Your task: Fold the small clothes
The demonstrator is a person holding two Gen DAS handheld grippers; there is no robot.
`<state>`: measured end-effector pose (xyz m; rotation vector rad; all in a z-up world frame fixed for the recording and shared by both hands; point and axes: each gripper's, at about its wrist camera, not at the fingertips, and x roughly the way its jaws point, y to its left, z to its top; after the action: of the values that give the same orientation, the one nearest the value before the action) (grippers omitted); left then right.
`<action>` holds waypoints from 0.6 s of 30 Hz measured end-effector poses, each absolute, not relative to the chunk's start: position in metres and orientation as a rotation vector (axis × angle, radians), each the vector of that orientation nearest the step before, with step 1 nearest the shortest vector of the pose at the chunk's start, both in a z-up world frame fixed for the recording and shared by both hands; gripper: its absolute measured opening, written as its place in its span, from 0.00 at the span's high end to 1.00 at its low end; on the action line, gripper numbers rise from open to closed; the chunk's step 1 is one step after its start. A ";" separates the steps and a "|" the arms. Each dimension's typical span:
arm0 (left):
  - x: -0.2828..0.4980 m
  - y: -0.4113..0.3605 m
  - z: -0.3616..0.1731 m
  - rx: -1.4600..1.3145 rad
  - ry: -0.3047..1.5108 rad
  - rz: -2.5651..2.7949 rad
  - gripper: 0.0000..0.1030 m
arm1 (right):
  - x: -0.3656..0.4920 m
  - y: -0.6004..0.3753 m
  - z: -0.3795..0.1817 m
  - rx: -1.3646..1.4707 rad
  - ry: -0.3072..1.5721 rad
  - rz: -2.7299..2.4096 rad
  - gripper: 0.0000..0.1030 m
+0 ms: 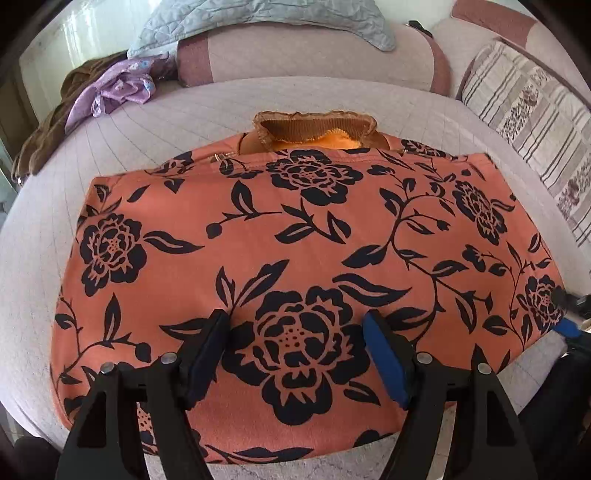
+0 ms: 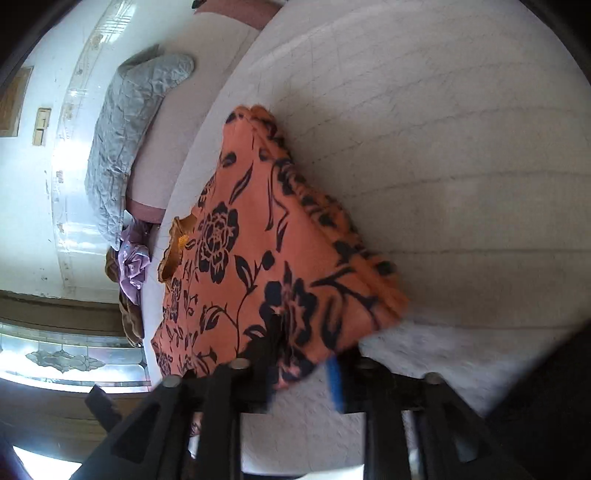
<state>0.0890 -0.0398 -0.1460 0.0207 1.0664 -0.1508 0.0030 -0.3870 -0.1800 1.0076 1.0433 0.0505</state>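
An orange garment with black flower print (image 1: 295,236) lies folded flat on the pale quilted bed (image 1: 155,122), its ribbed collar (image 1: 314,127) at the far edge. My left gripper (image 1: 297,325) is open, its fingers resting on the garment's near part around a large flower. In the right wrist view the garment (image 2: 258,258) runs tilted across the bed (image 2: 443,147). My right gripper (image 2: 306,354) is open at the garment's corner, with cloth between its fingers. The right gripper's blue pad (image 1: 567,326) also shows at the garment's right edge in the left wrist view.
A purple cloth (image 1: 122,86) and a brown garment (image 1: 48,125) lie at the bed's far left. A grey quilted blanket (image 1: 258,18) lies over a pink bolster (image 1: 306,59). A striped pillow (image 1: 524,110) leans at the right.
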 end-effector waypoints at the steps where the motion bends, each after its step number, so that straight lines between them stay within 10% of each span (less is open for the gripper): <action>1: 0.090 -0.038 -0.146 0.011 1.068 -0.153 0.26 | -0.001 -0.393 -0.169 0.988 1.017 0.060 0.49; 3: 0.092 -0.037 -0.146 0.006 1.069 -0.152 0.25 | -0.001 -0.403 -0.153 0.958 0.971 0.061 0.21; 11: 0.093 -0.037 -0.148 -0.003 1.061 -0.153 0.20 | 0.095 -0.413 -0.154 0.750 1.056 0.179 0.23; 13: 0.095 -0.036 -0.149 -0.008 1.062 -0.160 0.19 | 0.122 -0.406 -0.169 0.716 1.144 0.235 0.42; 14: 0.095 -0.035 -0.149 -0.009 1.063 -0.162 0.19 | 0.131 -0.401 -0.177 0.709 1.183 0.268 0.79; 18: 0.096 -0.034 -0.150 -0.012 1.056 -0.174 0.17 | 0.131 -0.394 -0.167 0.627 1.171 0.233 0.85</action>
<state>0.0960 -0.0341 -0.1502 -0.0124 1.0560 -0.1743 0.1305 -0.3938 -0.1673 0.6268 1.1709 0.2327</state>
